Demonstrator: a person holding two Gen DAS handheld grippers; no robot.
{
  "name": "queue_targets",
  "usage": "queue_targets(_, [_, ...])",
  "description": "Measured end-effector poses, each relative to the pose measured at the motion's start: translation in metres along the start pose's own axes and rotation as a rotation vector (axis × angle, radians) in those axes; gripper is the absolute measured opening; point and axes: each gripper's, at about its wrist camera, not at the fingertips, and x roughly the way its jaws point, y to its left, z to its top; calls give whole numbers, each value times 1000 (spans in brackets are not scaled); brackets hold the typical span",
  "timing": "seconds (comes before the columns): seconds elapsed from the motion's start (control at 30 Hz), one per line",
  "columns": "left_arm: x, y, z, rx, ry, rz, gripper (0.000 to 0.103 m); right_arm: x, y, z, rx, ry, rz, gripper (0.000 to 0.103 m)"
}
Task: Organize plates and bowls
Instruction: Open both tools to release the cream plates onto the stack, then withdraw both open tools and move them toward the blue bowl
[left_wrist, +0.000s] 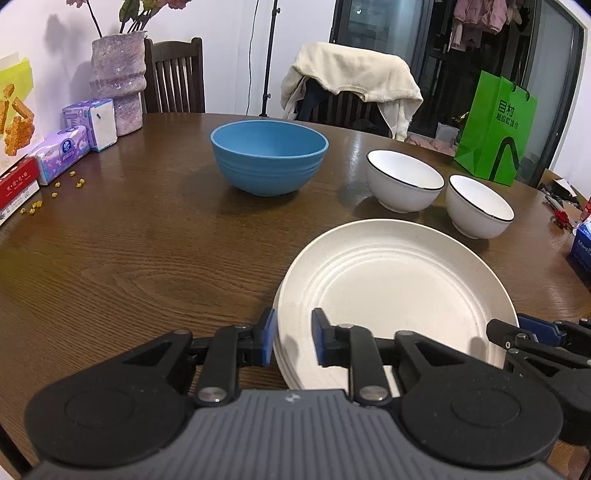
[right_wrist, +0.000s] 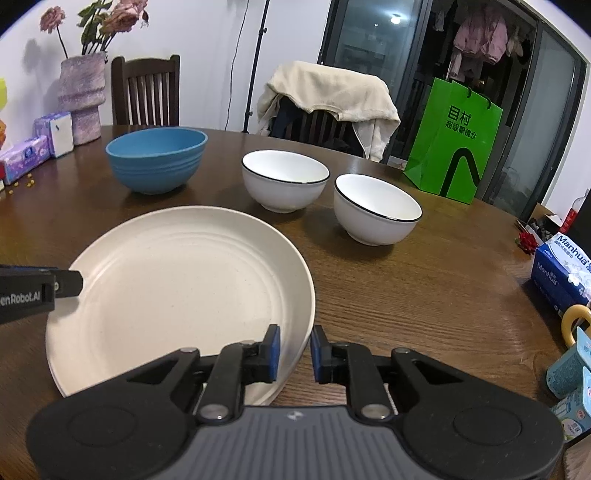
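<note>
A: Where does the stack of cream plates (left_wrist: 391, 291) sit?

B: On the near part of the round wooden table (left_wrist: 147, 236), flat. Layered rims show on the stack's left edge in the left wrist view. Each gripper straddles the rim from an opposite side.

A: And the left gripper (left_wrist: 293, 338)?

B: Its blue pads stand on either side of the stack's left rim, one outside over bare wood, one over the plate face. A gap shows between each pad and the rim, so the jaws are parted and clamp nothing.

A: The right gripper (right_wrist: 295, 349)?

B: The same at the stack's right edge: one pad over the plate, the other past the rim above the table, with daylight at both. It is loose too, not pinching the plates.

A: What lies beyond the stack?

B: The blue bowl (left_wrist: 269, 162) stands upright at the far left, well apart from the plates. Two white bowls with dark rims stand behind the stack: the nearer white bowl (right_wrist: 376, 208) close to the stack's far right edge, the farther white bowl (right_wrist: 285, 181) beside it, apart from each other.

A: Open room?

B: A broad bare stretch of wood lies left of the stack, between it and the tissue packs (left_wrist: 64, 153) by the wall. Right of the stack the wood is bare up to the blue tissue box (right_wrist: 561, 275) at the table's edge.
</note>
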Motion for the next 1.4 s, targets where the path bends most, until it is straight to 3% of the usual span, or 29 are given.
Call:
queue_targets(0.07, [-2,2,0,-5,-7,2,35,-2,-4,0,22,-9,15,27])
queue_targets(0.13, [-3,4,1,-11,-14,5,38,-3,-10,0,47,-20,29,32])
queue_targets(0.27, [-1,7,3,-19,-8,4,39,0,-19,0,89,-12,55,26])
queue_targets(0.37, [2,7,1,-19,8,-14,36,5,-21,0,108,5,79,13])
queue_targets(0.47, [5,8,1,-25,26,-37,25,7,-23,-2,128,9,95,12])
queue_targets(0.73, [4,9,0,-33,24,-53,25,9,-29,2,188,37,120,11])
queue_targets(0.8, [1,11,0,-35,8,-54,28,9,-27,2,179,32,115,11])
queue_targets(0.9, [-9,14,2,-35,-39,-56,49,4,-30,0,195,5,141,16])
queue_targets(0.93, [-13,15,2,-32,-61,-58,58,1,-33,-1,202,-13,151,22])
queue_targets(1.0, [-23,16,3,-23,-108,-67,74,-7,-37,-2,219,-54,176,44])
queue_targets(1.03, [-29,18,2,-20,-140,-71,84,-12,-39,-3,225,-80,183,61])
queue_targets(1.13, [-47,19,-1,-1,-232,-80,103,-28,-44,-9,234,-166,207,83])
queue_targets(1.17, [-55,20,-4,8,-266,-82,103,-32,-45,-12,240,-188,220,91])
queue_targets(1.23, [-65,19,-7,29,-299,-86,103,-41,-50,-17,254,-234,234,92])
queue_targets(1.3, [-76,20,-11,57,-321,-85,103,-47,-53,-22,255,-257,233,101])
queue_targets(1.4, [-93,24,-20,79,-364,-82,103,-59,-55,-33,245,-299,217,103])
